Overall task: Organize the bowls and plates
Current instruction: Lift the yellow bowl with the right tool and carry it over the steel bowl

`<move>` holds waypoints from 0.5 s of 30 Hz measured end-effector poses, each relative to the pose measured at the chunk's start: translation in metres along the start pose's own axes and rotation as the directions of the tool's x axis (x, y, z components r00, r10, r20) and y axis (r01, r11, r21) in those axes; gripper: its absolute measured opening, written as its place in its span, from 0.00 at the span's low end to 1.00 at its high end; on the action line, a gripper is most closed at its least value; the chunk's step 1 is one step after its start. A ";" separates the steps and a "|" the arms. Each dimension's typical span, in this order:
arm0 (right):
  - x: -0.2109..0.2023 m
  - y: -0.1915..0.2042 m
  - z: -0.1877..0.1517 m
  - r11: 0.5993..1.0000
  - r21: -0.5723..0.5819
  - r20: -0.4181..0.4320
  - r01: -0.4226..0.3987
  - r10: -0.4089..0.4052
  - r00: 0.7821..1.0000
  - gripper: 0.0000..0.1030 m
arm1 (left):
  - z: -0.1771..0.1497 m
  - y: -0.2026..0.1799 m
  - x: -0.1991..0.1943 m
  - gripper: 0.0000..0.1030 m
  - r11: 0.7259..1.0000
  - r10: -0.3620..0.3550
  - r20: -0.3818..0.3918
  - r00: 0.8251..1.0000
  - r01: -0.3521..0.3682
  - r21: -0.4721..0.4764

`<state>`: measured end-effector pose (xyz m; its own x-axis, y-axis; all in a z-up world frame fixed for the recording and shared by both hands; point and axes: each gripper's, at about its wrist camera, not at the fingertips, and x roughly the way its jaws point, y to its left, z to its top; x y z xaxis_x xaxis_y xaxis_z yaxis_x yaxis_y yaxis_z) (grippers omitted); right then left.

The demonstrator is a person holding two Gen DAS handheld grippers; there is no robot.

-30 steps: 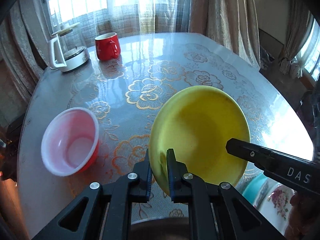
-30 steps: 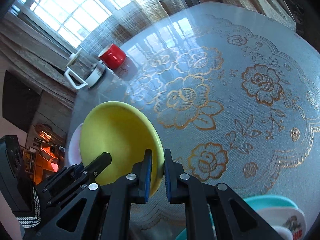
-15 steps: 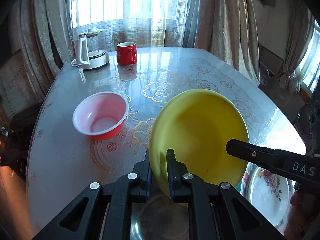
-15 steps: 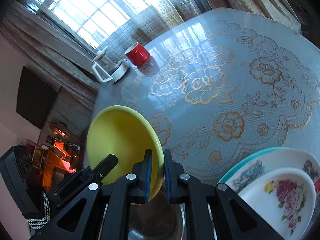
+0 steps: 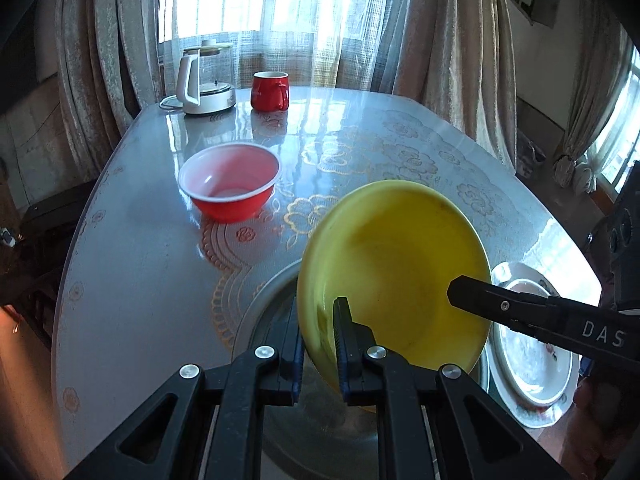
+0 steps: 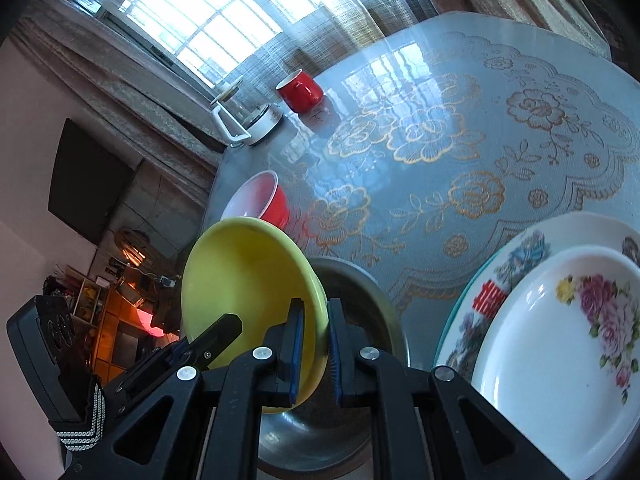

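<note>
Above the steel bowl now, the gripped yellow bowl.

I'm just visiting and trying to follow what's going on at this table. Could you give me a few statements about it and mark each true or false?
1. Both grippers grip the yellow bowl. True: left gripper, right gripper.
2. The red bowl is upside down. False: it stands upright.
3. A metal basin lies below the yellow bowl. True.
4. The red mug sits in the red bowl. False: it stands beside the kettle.
</note>
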<state>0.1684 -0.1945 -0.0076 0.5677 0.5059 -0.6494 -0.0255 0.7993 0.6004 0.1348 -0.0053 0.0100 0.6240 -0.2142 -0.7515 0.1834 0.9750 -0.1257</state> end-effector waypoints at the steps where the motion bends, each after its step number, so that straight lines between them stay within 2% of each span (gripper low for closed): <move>1: 0.000 0.000 -0.003 1.000 0.000 -0.004 0.001 -0.001 1.000 0.11 | -0.003 0.001 0.001 0.13 1.000 0.003 -0.005 1.000 -0.003 0.001; 9: 0.010 -0.006 -0.022 1.000 0.021 -0.056 0.001 0.000 0.998 0.13 | -0.020 0.005 0.009 0.13 1.000 0.022 -0.043 0.999 -0.021 0.010; 15: 0.008 0.001 -0.026 0.999 -0.027 -0.043 0.036 -0.037 0.998 0.14 | -0.026 0.005 0.015 0.13 0.999 0.041 -0.056 0.998 -0.040 0.026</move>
<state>0.1517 -0.1810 -0.0242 0.5323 0.4895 -0.6907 -0.0273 0.8254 0.5639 0.1255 -0.0022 -0.0183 0.5871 -0.1704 -0.7914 0.1785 0.9808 -0.0787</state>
